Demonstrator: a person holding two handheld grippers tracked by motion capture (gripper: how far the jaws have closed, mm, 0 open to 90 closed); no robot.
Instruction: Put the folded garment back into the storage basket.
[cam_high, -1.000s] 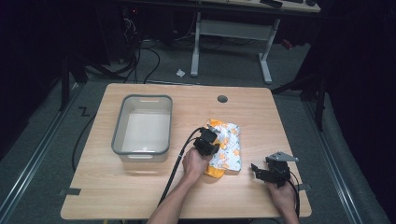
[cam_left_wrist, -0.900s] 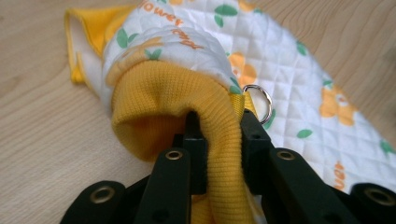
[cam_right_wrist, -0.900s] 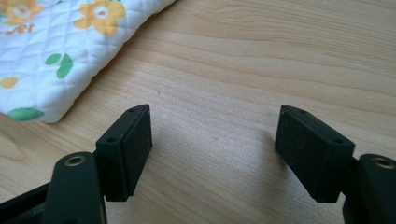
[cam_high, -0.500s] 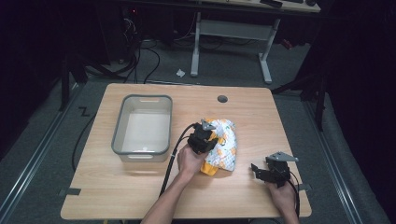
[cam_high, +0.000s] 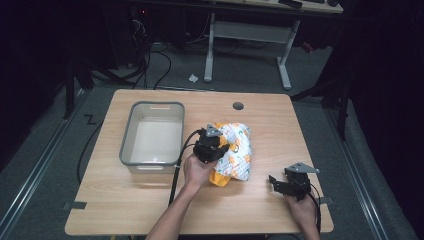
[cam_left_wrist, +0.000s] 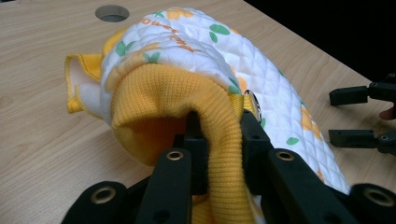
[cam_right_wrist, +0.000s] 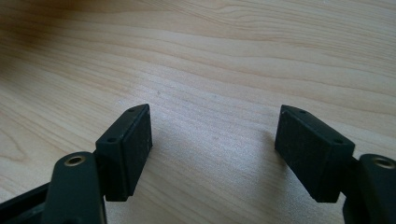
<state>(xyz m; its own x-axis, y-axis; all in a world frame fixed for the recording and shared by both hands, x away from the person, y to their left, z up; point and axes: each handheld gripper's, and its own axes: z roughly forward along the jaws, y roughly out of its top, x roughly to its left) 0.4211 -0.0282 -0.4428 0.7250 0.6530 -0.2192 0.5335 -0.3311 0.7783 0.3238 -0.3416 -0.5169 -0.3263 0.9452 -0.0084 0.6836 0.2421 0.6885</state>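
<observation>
Now left gripper (cam_left_wrist: 218, 140) pinching garment (cam_high: 235, 150) cuff, lifted leftward, right gripper (cam_right_wrist: 215, 154) spread, unmoved.

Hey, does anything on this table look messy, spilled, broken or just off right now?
Nothing spilled or broken. The quilted garment lies crumpled beside the grey bin, its yellow ribbed cuff pinched in the left gripper. The right gripper is open over bare table.
</observation>
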